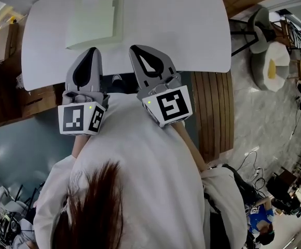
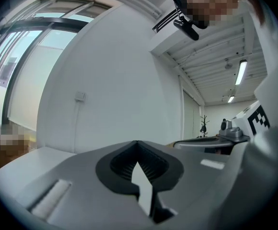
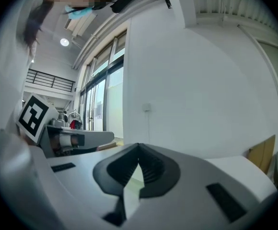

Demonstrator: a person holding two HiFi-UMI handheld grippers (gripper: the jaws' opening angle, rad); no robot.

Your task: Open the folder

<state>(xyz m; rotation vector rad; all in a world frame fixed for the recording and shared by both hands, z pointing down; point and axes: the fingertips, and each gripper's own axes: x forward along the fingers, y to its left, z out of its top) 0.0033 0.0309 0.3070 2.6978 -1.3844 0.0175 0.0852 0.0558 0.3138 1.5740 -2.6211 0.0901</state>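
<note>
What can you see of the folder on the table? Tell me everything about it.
The folder is pale green and rectangular, perhaps plastic or card, with a raised edge along its right side. It lies flat and closed on the white table, toward its far left. Only the table touches it; the left gripper and right gripper are short of it.

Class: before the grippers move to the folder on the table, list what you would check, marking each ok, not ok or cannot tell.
1. Pale green flat folder lies flat on the white table: ok.
2. Left gripper jaws apart: not ok, shut, empty.
3. Right gripper jaws apart: not ok, shut, empty.
4. Grippers at the folder: not ok, both short of it.
5. Opening edge identified: cannot tell.
</note>
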